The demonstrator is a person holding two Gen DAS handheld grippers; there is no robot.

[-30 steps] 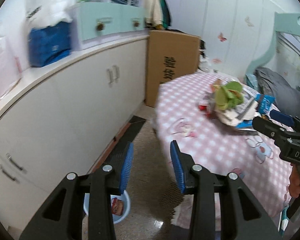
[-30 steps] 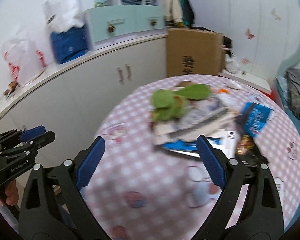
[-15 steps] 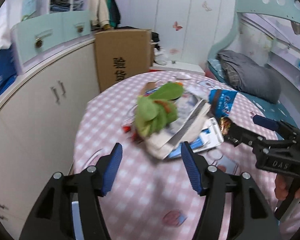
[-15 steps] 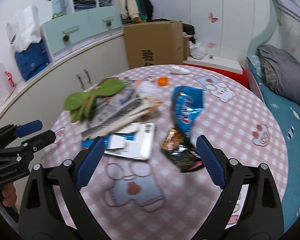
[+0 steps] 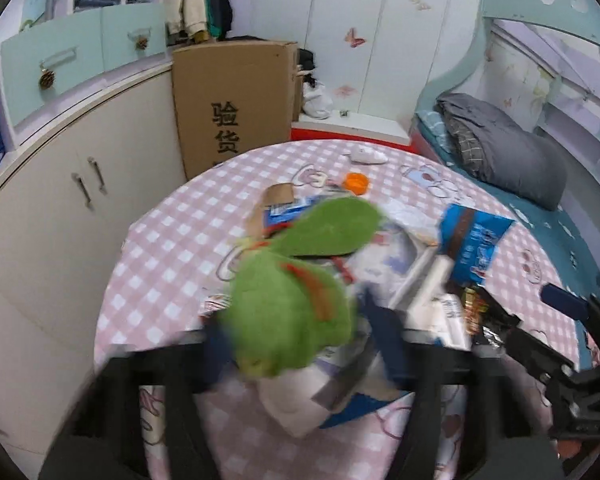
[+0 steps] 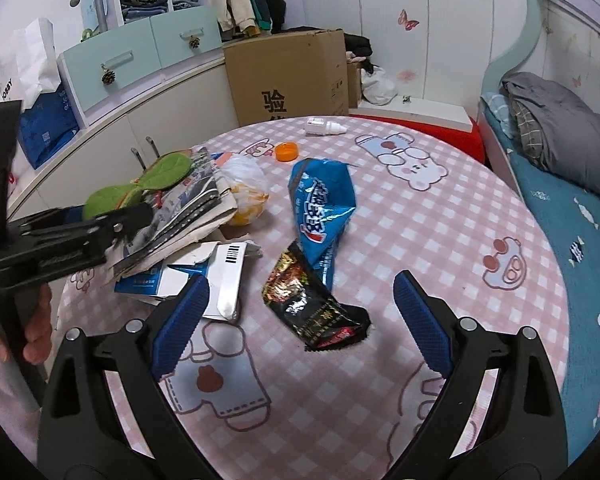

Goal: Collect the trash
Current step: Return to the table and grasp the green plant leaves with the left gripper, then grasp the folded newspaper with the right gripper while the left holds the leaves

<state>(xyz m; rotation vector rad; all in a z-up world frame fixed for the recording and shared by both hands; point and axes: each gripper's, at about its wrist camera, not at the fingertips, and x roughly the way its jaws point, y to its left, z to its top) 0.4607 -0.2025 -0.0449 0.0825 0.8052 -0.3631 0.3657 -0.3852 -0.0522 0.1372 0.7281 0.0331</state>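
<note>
Left wrist view: my left gripper [image 5: 296,344], jaws just closing, blurred, straddles the green leaf [image 5: 288,320] atop the trash pile; grasp indeterminate. Right wrist view: my right gripper [image 6: 300,316] released, black wrapper [image 6: 312,308] between jaws; blue bag [image 6: 320,212] at 12 o'clock

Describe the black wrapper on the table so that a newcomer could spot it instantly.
Find the round table with the pink checked cloth. Near its front edge, just ahead of the right claw, the black snack wrapper lies flat, one end tucked under the blue snack bag. It is the only dark, glossy piece, with red and gold print.
</note>
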